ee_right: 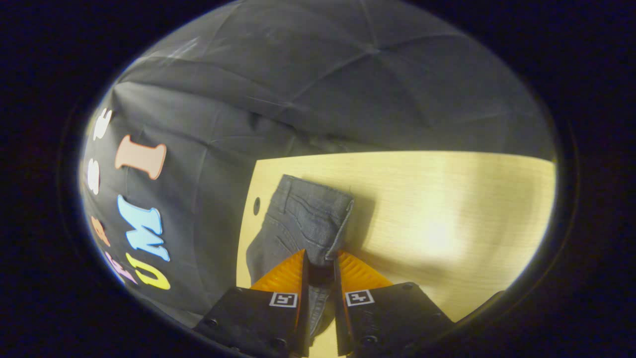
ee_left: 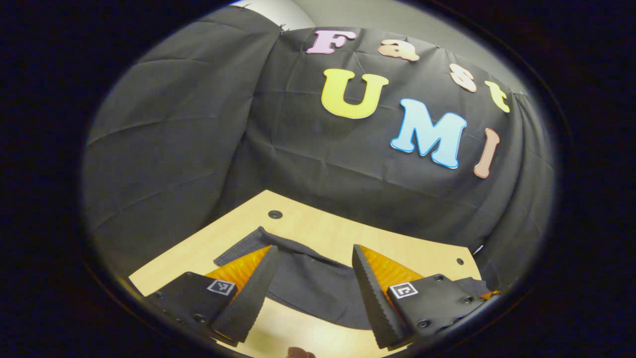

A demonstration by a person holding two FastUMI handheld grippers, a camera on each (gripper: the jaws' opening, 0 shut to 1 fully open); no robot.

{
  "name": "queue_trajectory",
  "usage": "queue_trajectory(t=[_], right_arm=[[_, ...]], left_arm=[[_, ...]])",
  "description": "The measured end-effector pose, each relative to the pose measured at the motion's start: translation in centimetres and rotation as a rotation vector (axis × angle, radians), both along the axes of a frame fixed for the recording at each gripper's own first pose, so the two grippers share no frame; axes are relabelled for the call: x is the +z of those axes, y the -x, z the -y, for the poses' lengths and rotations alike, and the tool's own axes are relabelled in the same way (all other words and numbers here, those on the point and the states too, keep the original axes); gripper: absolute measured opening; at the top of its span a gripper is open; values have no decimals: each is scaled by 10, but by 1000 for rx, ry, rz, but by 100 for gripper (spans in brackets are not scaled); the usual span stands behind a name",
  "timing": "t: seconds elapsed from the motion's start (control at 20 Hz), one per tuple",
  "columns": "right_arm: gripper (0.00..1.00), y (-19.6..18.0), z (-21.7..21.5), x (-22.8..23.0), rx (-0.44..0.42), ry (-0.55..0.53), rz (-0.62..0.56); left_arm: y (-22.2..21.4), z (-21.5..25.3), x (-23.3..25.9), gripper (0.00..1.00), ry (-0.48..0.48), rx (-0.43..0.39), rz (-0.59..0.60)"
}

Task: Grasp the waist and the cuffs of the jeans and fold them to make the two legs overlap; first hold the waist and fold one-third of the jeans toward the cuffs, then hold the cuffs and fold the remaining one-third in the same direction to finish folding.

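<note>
The right gripper (ee_right: pixel 321 271) is closed on the jeans (ee_right: pixel 303 219), with both fingers pressed on a thick edge of the dark cloth, and that end of the jeans is held up a little above the table (ee_right: pixel 447 199). The left gripper (ee_left: pixel 313 288) is open, with its fingers set wide apart, and nothing is held between them. In the left gripper view the jeans (ee_left: pixel 308 278) are seen lying on the table (ee_left: pixel 318 228) just past the open fingers, near the table's far edge by the black cloth wall (ee_left: pixel 174 139). The step looks like one of the folds, with one end being carried over the rest. To do it well, the held edge should be kept flat and moved slowly, so the layers are laid one on top of the other with no bumps. The open gripper could be used to pin the other side down. It cannot be told if the held end is the waist or the cuffs. The lower part of the jeans is hidden behind the fingers. How many folds are done cannot be made out.
</note>
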State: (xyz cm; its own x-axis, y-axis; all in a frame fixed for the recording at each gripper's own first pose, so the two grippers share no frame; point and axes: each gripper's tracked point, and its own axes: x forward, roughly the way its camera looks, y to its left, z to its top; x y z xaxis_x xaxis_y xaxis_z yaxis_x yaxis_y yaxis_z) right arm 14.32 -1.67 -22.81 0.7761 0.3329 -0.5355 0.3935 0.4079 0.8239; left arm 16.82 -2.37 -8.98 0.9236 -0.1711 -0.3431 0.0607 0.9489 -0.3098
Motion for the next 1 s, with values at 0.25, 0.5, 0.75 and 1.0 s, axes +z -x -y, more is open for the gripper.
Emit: queue_trajectory(t=[0.25, 0.5, 0.75, 1.0], right_arm=[[17, -3, -40, 107, 66, 233, 228], [17, 20, -102, 187, 105, 440, 423], [16, 51, -196, 224, 293, 652, 680], [16, 81, -307, 221, 482, 719, 869]], left_arm=[[-6, -6, 9, 97, -58, -37, 64], [-14, -11, 5, 96, -68, -76, 84], [-24, -23, -13, 97, -38, -110, 62], [-17, -43, -27, 97, -24, -117, 40]])
